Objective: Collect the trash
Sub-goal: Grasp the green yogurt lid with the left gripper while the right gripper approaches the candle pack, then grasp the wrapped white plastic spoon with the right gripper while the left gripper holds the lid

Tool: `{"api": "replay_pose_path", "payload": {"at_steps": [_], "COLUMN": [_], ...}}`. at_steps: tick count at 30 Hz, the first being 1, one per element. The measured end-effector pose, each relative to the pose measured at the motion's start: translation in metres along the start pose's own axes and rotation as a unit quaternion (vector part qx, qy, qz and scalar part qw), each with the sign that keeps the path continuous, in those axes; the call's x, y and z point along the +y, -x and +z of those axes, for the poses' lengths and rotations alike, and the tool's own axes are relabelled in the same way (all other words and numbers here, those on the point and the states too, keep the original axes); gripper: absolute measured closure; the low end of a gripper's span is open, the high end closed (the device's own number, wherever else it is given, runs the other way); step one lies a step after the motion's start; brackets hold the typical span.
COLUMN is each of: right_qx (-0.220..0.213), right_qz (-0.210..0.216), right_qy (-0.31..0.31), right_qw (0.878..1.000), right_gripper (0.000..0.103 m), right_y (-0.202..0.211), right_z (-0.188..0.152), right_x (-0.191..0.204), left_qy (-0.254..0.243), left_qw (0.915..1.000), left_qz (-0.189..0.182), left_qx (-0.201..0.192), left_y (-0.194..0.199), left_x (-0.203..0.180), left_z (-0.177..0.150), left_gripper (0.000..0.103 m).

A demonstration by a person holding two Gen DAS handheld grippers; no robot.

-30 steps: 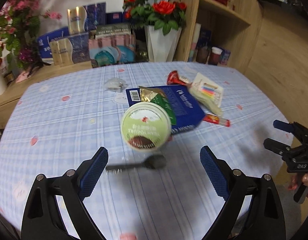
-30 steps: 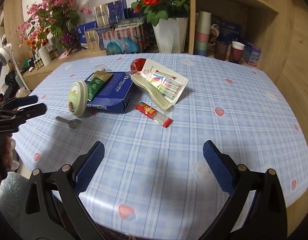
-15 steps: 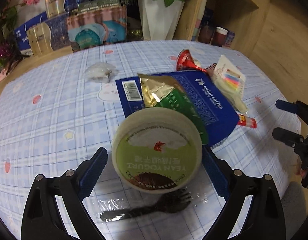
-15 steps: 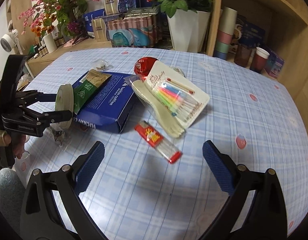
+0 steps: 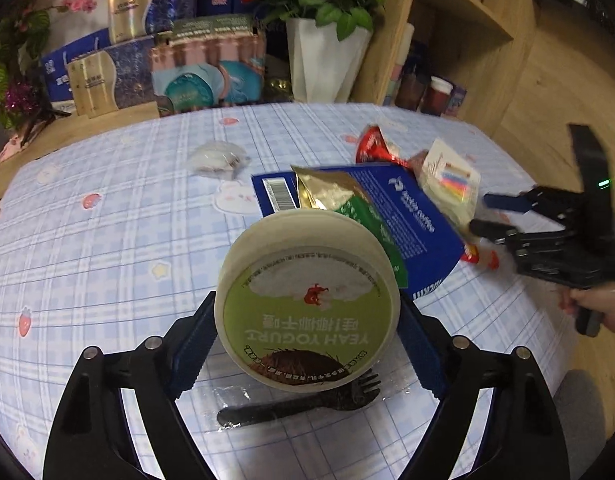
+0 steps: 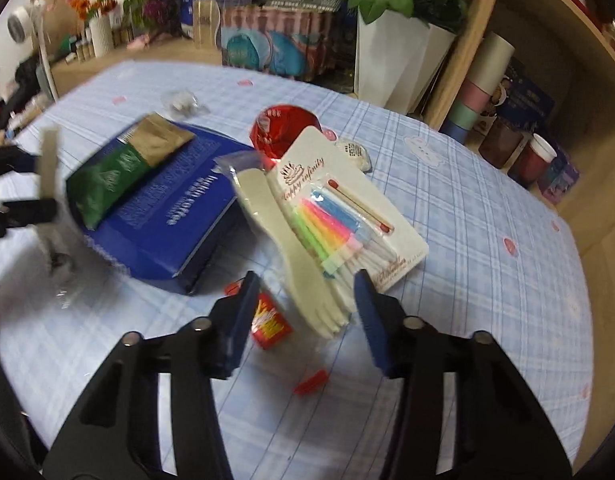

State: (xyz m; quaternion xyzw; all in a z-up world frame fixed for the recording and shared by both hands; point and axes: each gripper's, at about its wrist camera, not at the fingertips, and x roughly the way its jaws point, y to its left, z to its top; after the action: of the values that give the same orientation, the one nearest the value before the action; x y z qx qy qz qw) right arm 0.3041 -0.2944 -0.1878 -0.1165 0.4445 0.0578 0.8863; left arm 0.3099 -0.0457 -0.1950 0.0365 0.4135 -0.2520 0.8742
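My left gripper (image 5: 307, 332) is shut on a round green-lidded yogurt tub (image 5: 307, 304), its pads against both sides, just above the table. A black plastic spork in clear wrap (image 5: 299, 400) lies under it. My right gripper (image 6: 303, 312) is partly closed, its jaws around the tines of cream plastic forks (image 6: 303, 256) in a candle pack (image 6: 339, 216); I cannot tell if the pads touch. A red packet (image 6: 269, 322) lies by its left finger. A blue box (image 6: 175, 220) carries a green-gold sachet (image 6: 123, 168).
A red foil wrapper (image 6: 283, 128), a clear crumpled wrapper (image 5: 217, 158) and a small white wrapper (image 6: 353, 152) lie on the checked tablecloth (image 5: 107, 248). A white vase with roses (image 5: 323, 56), gift boxes and a wooden shelf (image 6: 519, 52) stand behind the table.
My left gripper closed on the yogurt tub and tipped it up slightly. My right gripper moved forward and down to the forks and candle pack, and its jaws narrowed.
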Motion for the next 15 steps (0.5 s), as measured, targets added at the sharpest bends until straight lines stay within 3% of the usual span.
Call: {"api": "replay_pose_path", "payload": {"at_steps": [9, 11, 12, 15], "right_qx": [0.009, 0.012, 0.013, 0.01], "right_qz": [-0.053, -0.072, -0.081, -0.07], "right_qy": [0.023, 0.045, 0.055, 0.053], "right_qw": [0.998, 0.996, 0.995, 0.996], "right_gripper": [0.057, 0.065, 0.079, 0.086], "right_y": [-0.022, -0.025, -0.024, -0.016], "right_z": [0.01, 0.01, 0.01, 0.009], "right_x": [0.017, 0.023, 0.026, 0.025], "left_qy": [0.007, 0.008, 0.009, 0.014], "left_qw": [0.9998, 0.9997, 0.9996, 0.9994], "left_qz": [0.006, 0.006, 0.005, 0.003], "left_qx": [-0.02, -0.023, -0.026, -0.033], "left_y": [0.019, 0.023, 0.025, 0.033], "left_x": [0.0, -0.002, -0.003, -0.005], "left_z": [0.003, 0.003, 0.002, 0.001], "left_gripper": [0.021, 0.021, 0.021, 0.021]}}
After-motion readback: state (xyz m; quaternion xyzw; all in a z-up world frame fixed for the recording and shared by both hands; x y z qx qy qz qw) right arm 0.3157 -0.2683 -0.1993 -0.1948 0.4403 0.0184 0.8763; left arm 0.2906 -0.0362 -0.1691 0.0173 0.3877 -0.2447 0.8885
